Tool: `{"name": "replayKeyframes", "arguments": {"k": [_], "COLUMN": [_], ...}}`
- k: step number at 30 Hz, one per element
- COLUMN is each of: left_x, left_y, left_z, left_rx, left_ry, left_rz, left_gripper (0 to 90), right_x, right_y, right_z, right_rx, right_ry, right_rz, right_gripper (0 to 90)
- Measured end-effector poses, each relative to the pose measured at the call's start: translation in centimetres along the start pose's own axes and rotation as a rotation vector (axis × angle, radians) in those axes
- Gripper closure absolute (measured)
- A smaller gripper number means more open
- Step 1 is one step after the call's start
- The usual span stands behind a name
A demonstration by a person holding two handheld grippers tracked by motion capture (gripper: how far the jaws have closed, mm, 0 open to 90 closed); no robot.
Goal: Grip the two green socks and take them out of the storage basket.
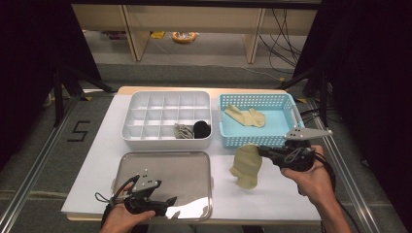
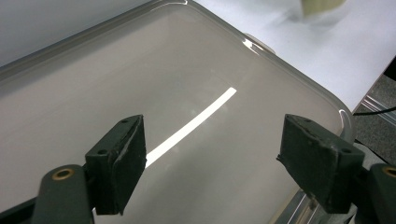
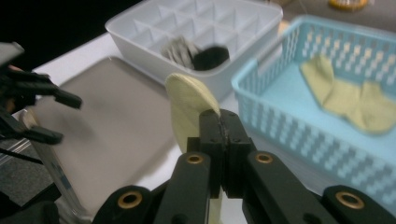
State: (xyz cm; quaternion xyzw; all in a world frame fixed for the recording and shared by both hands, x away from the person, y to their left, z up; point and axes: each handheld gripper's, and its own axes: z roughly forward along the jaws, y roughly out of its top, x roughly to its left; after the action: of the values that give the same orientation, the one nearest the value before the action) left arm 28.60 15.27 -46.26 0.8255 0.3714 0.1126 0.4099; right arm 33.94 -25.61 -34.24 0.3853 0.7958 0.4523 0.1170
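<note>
A pale yellow sock [image 1: 247, 166] hangs above the white table, just in front of the blue basket [image 1: 291, 108]. My right gripper [image 1: 261, 151] is shut on its upper edge; in the right gripper view the sock [image 3: 187, 105] sticks up behind the closed jaws of that gripper [image 3: 224, 122]. A second yellow sock [image 1: 246, 116] lies in the basket. My left gripper [image 1: 170, 203] hovers open over the near edge of the metal tray [image 1: 194, 165], and in the left gripper view its pads [image 2: 122, 158] stand wide apart over the tray [image 2: 93, 84] with nothing between them.
A white divided organizer [image 1: 145, 109] stands behind the tray, with a grey sock [image 1: 183, 131] and a black sock [image 1: 202, 129] in two front compartments. The table edge runs close behind my hands. Cables trail on the floor at the right.
</note>
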Motion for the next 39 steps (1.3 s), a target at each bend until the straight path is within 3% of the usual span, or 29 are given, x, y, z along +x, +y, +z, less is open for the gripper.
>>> {"name": "replayKeyframes", "arguments": {"k": [1, 2, 3, 4, 5, 6, 7, 9, 10, 12, 13, 16, 17, 20, 22, 23, 25, 26, 29, 30, 31, 33, 34, 36, 37, 38, 39], "left_x": [0.0, 0.0, 0.0, 0.0, -0.1, -0.1, -0.2, -0.4, -0.6, -1.3, -1.6, -2.6, -3.5, -4.4, -5.2, -5.9, -6.2, -6.5, -7.4, -7.6, -8.2, -8.4, -8.7, -9.3, -9.6, -9.7, -9.8], "left_y": [0.0, 0.0, 0.0, 0.0, 0.1, 0.1, 0.1, 0.5, 0.7, 1.2, 1.5, 2.7, 3.6, 4.4, 5.3, 6.1, 6.4, 6.8, 7.7, 8.0, 8.5, 8.7, 9.0, 9.4, 9.7, 9.8, 10.0], "left_z": [0.1, 0.1, 0.2, 0.2, 0.4, 0.4, 0.6, 0.9, 1.2, 1.7, 2.0, 3.1, 3.9, 4.7, 5.6, 6.5, 7.0, 7.5, 9.2, 9.6, 10.7, 11.2, 11.8, 13.0, 13.7, 14.1, 14.7], "left_rx": [0.002, 0.002, 0.017, 0.017, 0.017, 0.017, 0.008, 0.016, 0.014, 0.004, 0.007, 0.001, 0.002, 0.000, -0.002, 0.003, 0.006, 0.005, 0.022, 0.031, 0.034, 0.038, 0.032, 0.036, 0.045, 0.046, 0.055], "left_ry": [-0.005, -0.005, 0.001, 0.001, -0.009, -0.009, -0.009, -0.006, -0.012, -0.025, -0.034, -0.066, -0.083, -0.103, -0.121, -0.143, -0.150, -0.158, -0.183, -0.192, -0.187, -0.184, -0.192, -0.212, -0.205, -0.197, -0.207], "left_rz": [0.001, 0.001, 0.016, 0.016, 0.013, 0.013, 0.000, 0.016, 0.028, 0.034, 0.052, 0.091, 0.125, 0.160, 0.178, 0.195, 0.208, 0.207, 0.200, 0.217, 0.217, 0.216, 0.204, 0.190, 0.197, 0.195, 0.188], "left_gripper": [22.2, 22.2, 22.2, 22.2, 22.2, 22.3, 22.5, 22.7, 23.1, 24.9, 25.6, 31.3, 33.7, 36.1, 36.9, 38.0, 38.4, 40.0, 43.1, 43.1, 43.8, 45.1, 45.9, 47.8, 48.2, 48.3, 48.3], "right_x": [-1.1, -1.1, -2.6, -2.6, -4.2, -4.2, -5.6, -6.5, -6.8, -7.6, -8.2, -9.0, -9.4, -9.8, -10.3, -10.3, -10.3, -10.5, -10.8, -10.8, -10.8, -10.8, -10.8, -10.8, -11.1, -10.7, -10.7], "right_y": [-1.5, -1.5, -2.9, -2.9, -4.2, -4.2, -5.2, -5.6, -6.0, -6.7, -7.0, -7.7, -8.2, -8.8, -9.4, -9.7, -9.9, -10.0, -10.3, -10.3, -10.4, -10.5, -10.5, -10.6, -10.7, -10.7, -10.6], "right_z": [0.6, 0.6, 0.9, 0.9, 1.1, 1.1, 1.1, 1.1, 1.1, 1.2, 1.1, 1.3, 1.6, 1.9, 2.1, 2.4, 2.4, 2.5, 2.3, 2.3, 2.2, 2.3, 2.3, 2.4, 2.3, 2.4, 2.2], "right_rx": [0.023, 0.023, 0.034, 0.034, 0.047, 0.047, 0.048, 0.056, 0.053, 0.061, 0.069, 0.085, 0.089, 0.088, 0.120, 0.131, 0.125, 0.121, 0.125, 0.125, 0.136, 0.130, 0.153, 0.136, 0.136, 0.129, 0.135], "right_ry": [-0.012, -0.012, -0.063, -0.063, -0.111, -0.111, -0.136, -0.152, -0.158, -0.185, -0.193, -0.213, -0.245, -0.260, -0.249, -0.267, -0.253, -0.264, -0.276, -0.276, -0.275, -0.260, -0.282, -0.257, -0.263, -0.267, -0.276], "right_rz": [0.054, 0.054, 0.079, 0.079, 0.112, 0.112, 0.165, 0.163, 0.206, 0.219, 0.197, 0.219, 0.224, 0.241, 0.248, 0.288, 0.301, 0.285, 0.298, 0.298, 0.296, 0.303, 0.297, 0.295, 0.252, 0.307, 0.306], "right_gripper": [89.8, 89.8, 89.8, 89.8, 89.8, 89.8, 89.7, 89.7, 89.7, 89.6, 89.5, 89.5, 89.5, 89.4, 89.4, 89.3, 89.2, 89.2, 89.1, 89.1, 89.1, 89.1, 89.0, 88.9, 88.7, 88.6, 88.6]}}
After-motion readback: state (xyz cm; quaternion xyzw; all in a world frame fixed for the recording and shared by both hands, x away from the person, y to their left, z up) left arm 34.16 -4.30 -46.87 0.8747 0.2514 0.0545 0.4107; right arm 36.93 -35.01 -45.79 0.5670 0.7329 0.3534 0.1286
